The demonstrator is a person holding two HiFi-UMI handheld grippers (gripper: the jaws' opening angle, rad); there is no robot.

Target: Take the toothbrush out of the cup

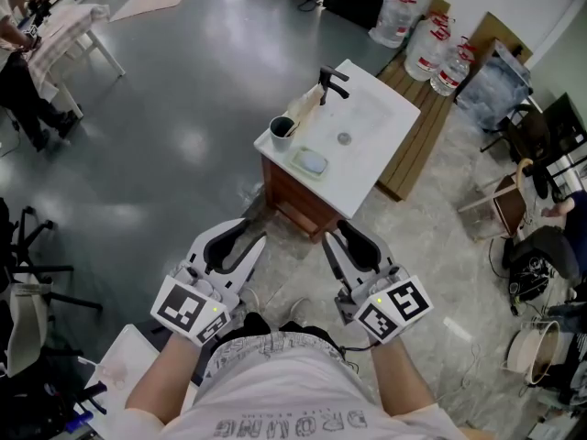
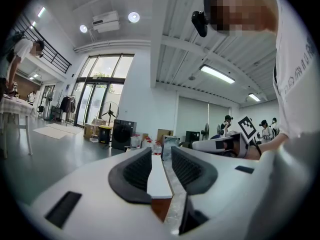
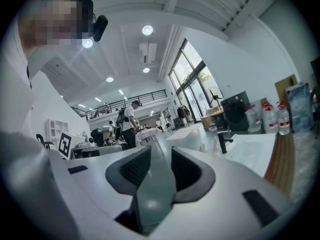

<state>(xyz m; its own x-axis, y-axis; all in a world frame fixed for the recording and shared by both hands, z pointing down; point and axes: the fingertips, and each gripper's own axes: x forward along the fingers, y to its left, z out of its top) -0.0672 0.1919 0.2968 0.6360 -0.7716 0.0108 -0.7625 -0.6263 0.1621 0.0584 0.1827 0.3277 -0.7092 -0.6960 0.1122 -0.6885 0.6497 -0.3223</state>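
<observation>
A dark cup [image 1: 282,128] with a toothbrush standing in it sits on the left corner of a white washbasin cabinet [image 1: 367,159], near a black faucet [image 1: 332,84]. A pale soap dish [image 1: 310,162] lies in front of the cup. Both grippers are held close to the person's body, well short of the cabinet. The left gripper [image 1: 246,231] is open with nothing between its jaws, as the left gripper view [image 2: 161,156] also shows. The right gripper [image 1: 337,233] is open and empty too, its jaws apart in the right gripper view [image 3: 161,156]. There the faucet [image 3: 223,136] shows ahead to the right.
A wooden bench [image 1: 417,145] lies behind the cabinet, with large water bottles [image 1: 431,44] beyond it. Chairs and clutter [image 1: 537,218] fill the right side. A white table [image 1: 73,30] and a person [image 1: 18,71] are at the far left. Grey floor surrounds the cabinet.
</observation>
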